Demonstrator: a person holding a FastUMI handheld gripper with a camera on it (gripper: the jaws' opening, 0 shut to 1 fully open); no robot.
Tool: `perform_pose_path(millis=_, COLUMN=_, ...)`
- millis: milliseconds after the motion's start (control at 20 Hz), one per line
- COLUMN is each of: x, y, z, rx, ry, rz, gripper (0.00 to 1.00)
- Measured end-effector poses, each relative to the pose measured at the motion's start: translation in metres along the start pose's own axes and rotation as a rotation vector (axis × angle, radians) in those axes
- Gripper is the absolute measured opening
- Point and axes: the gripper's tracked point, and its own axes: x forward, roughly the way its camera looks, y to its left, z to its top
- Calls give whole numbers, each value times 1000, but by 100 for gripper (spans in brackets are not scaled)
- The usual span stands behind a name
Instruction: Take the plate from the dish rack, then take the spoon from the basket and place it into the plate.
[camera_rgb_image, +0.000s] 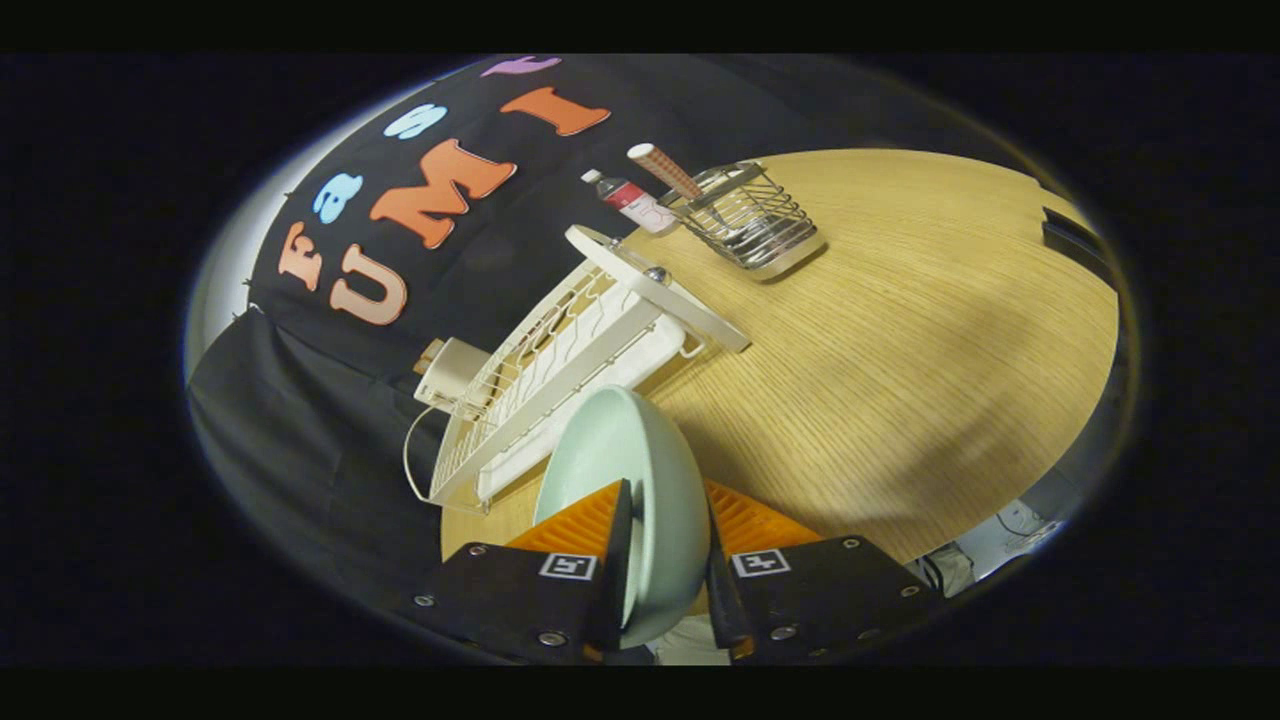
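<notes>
A pale green plate (640, 480) stands on edge between my two fingers, and my gripper (662, 510) is shut on its rim. The plate is lifted clear of the white wire dish rack (560, 350), which lies just beyond it on the wooden table (900, 350). Farther off stands a wire basket (745, 215) with the spoon (665, 172) leaning out of it, its patterned handle up. The whole view is tilted.
A small bottle (630, 200) with a red label stands beside the basket, near the booth's black wall. A white box (450, 372) with a cord sits behind the rack's far end. Open wooden tabletop stretches to the right of the rack and basket.
</notes>
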Motion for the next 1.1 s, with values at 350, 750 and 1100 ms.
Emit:
perform_pose_path(millis=350, x=-11, y=-21, z=30, rx=-199, ry=-97, rz=-106, gripper=68)
perform_pose_path(millis=750, x=-39, y=-44, z=104, rx=-363, ry=-312, rz=-241, gripper=99)
perform_pose_path(millis=1100, x=-41, y=-38, z=153, rx=-512, ry=-477, rz=-288, gripper=99)
